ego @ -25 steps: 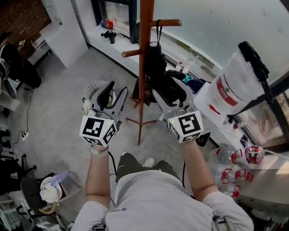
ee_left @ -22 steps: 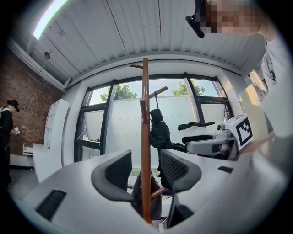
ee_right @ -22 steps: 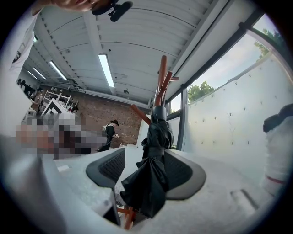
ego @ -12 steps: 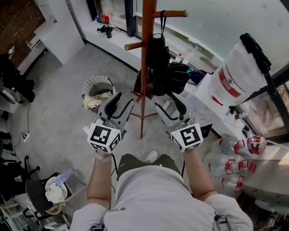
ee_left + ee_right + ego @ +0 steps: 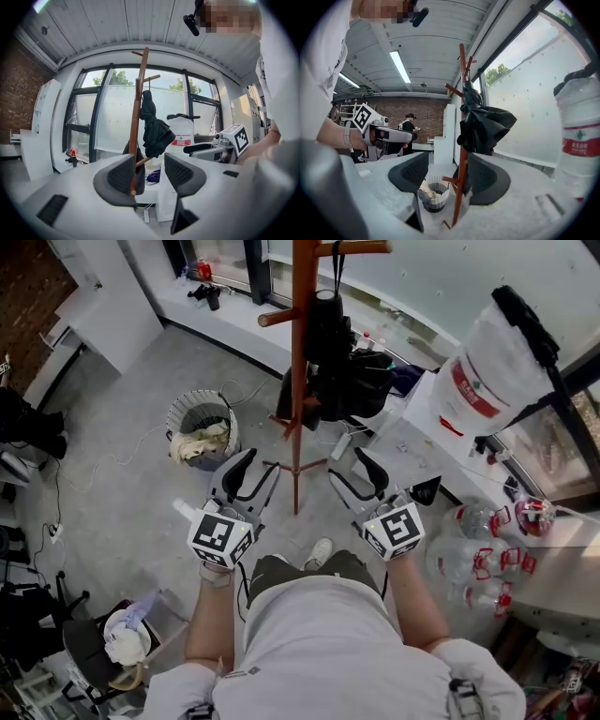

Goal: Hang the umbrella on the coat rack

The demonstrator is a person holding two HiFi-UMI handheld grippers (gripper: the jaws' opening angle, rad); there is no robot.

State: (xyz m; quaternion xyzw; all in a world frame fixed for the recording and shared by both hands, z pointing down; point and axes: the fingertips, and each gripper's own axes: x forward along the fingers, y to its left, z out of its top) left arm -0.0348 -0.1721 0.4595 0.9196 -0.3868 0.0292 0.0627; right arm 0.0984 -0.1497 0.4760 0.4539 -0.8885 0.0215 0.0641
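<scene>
Grey concrete floor and a frosted window wall lie behind the wooden coat rack (image 5: 302, 352). The black umbrella (image 5: 330, 338) hangs by its strap from an upper peg (image 5: 354, 247), its folded canopy slack against the pole, so the task looks done. Its weight seems to rest wholly on the peg, since nothing else touches it. The left gripper (image 5: 258, 470) and right gripper (image 5: 352, 470) sit low and near the person's body, well apart from the rack. Both claws are spread wide with nothing between them, only the pole showing far beyond. A second ago the right gripper was up against the umbrella. Both have since drawn back and down. A waste basket (image 5: 202, 423) stands to the left.
</scene>
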